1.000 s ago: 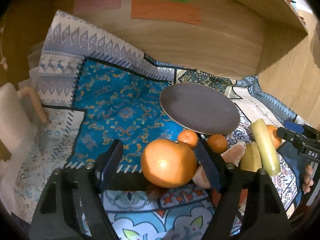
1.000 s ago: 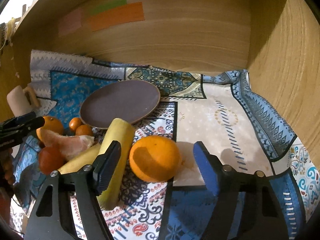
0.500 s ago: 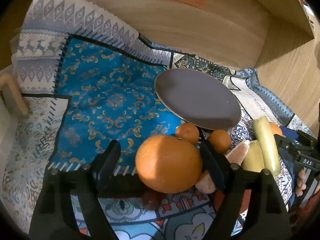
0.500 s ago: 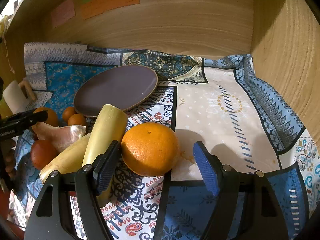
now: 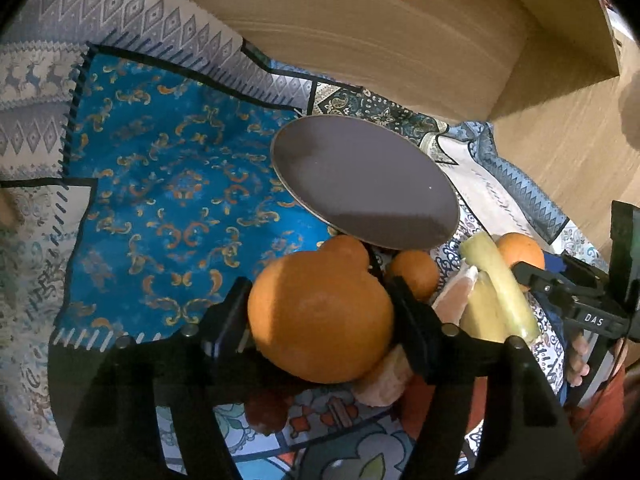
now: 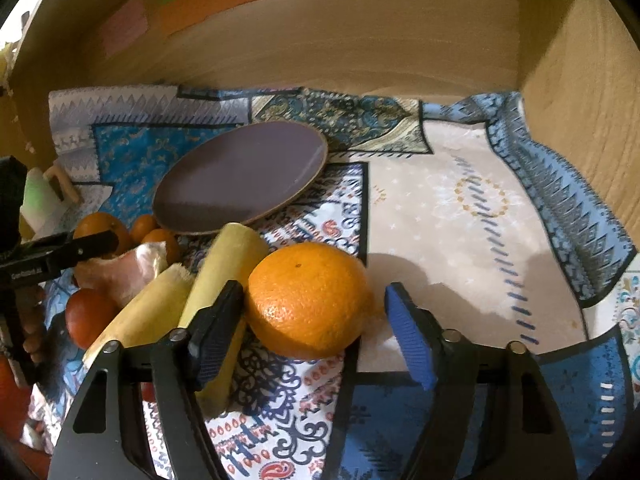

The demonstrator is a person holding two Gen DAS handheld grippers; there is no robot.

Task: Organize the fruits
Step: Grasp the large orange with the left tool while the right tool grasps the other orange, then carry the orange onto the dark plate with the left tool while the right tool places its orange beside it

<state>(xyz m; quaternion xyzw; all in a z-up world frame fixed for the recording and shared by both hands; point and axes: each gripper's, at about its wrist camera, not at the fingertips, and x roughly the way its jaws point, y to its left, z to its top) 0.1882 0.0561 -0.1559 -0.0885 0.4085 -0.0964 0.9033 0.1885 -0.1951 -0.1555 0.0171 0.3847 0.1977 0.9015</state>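
Note:
My left gripper [image 5: 320, 312] is shut on a big orange [image 5: 320, 316], with both pads against its sides, just in front of the purple plate [image 5: 360, 184]. Two small mandarins [image 5: 414, 272], a peeled segment [image 5: 452, 300] and two pale banana pieces [image 5: 500, 284] lie to its right. My right gripper [image 6: 312, 320] is open around a second orange [image 6: 306, 300] on the cloth. Its left pad is close to the fruit and its right pad stands apart. The plate [image 6: 240, 184] lies beyond.
A patterned cloth [image 6: 460, 208] covers the shelf floor. Wooden walls [image 6: 580, 80] close the back and right. A white mug [image 6: 40, 200] stands at the far left. A dark red fruit [image 6: 86, 316] lies by the bananas [image 6: 224, 272].
My left gripper has moved forward and closed on the big orange. My right gripper has moved closer to the second orange and stays open.

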